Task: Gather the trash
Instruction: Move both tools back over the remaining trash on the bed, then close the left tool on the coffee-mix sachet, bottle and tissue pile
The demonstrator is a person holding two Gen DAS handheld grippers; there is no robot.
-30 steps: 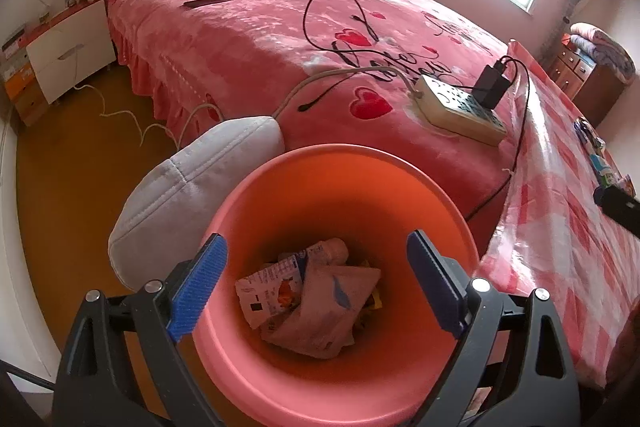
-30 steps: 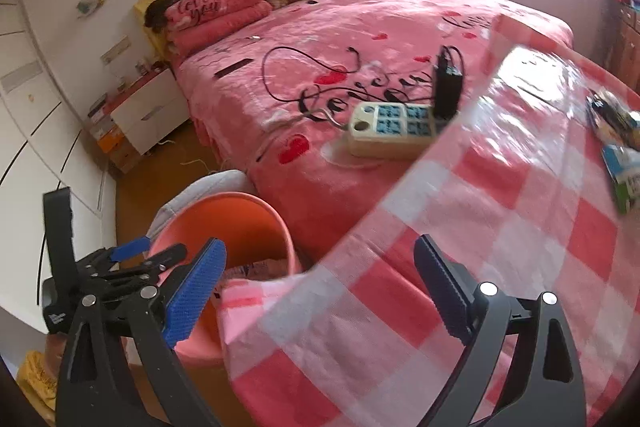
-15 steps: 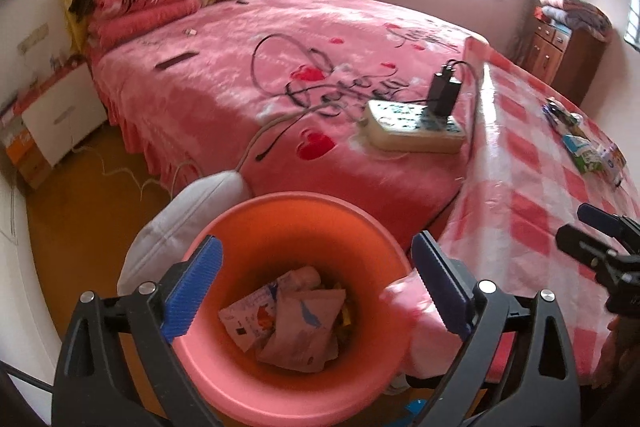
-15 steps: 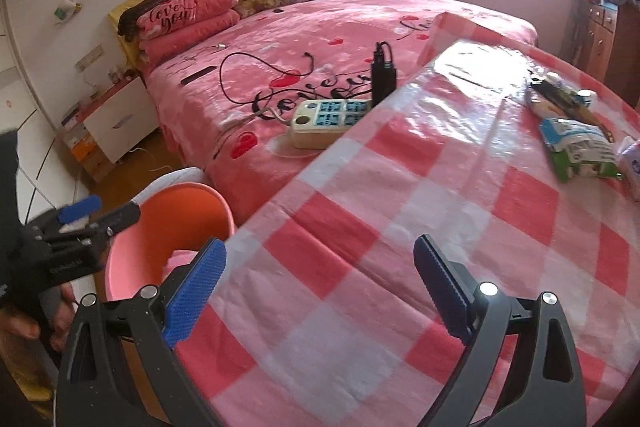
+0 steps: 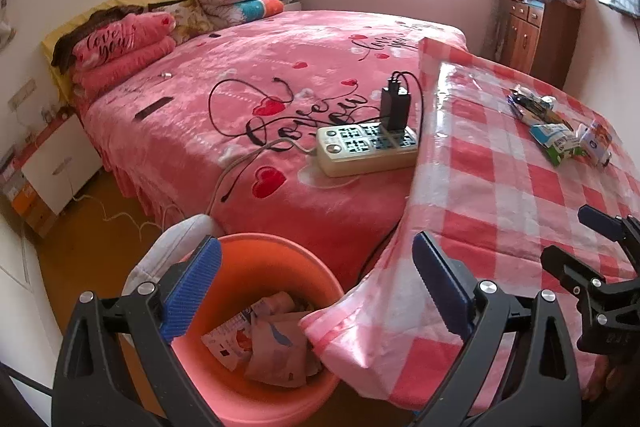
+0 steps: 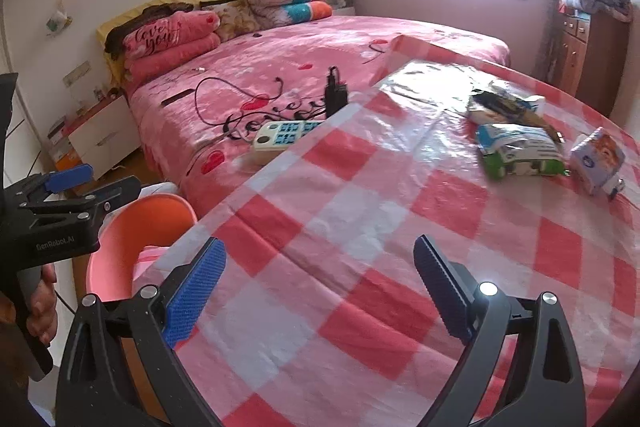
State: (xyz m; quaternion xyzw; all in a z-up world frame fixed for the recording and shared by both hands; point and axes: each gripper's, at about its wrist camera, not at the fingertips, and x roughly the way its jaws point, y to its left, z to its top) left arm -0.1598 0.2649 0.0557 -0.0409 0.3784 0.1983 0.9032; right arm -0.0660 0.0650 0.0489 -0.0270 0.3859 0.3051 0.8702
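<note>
**Status: both grippers redirected from bin to tabletop**

1. Left zone. The orange bin (image 5: 256, 311) stands on the floor at the corner of the tabletop (image 5: 496, 195), beside the bed (image 5: 280, 75). It already holds several crumpled wrappers (image 5: 264, 347). One second ago the left gripper (image 5: 316, 295) looked straight down into the bin; it has since swung up and to the right, so the bin now sits low in its view. Its jaws stand wide apart and carry nothing.

2. Centre zone. A power strip (image 5: 366, 149) with a plugged-in charger lies on the bed, just beside the tabletop edge. It is not trash; leave it.

3. Right zone. The right gripper (image 6: 320, 291) has moved from the tabletop edge to a position over the checked cloth, jaws wide and empty. The remaining trash lies well ahead of it: a green-and-white packet (image 6: 520, 149), a small carton (image 6: 598, 161) just beside it, and a dark wrapper pile (image 6: 504, 103) behind.

4. Implication. A drop-off appears complete; the next cycle likely starts with a reach toward the green-and-white packet.
</note>
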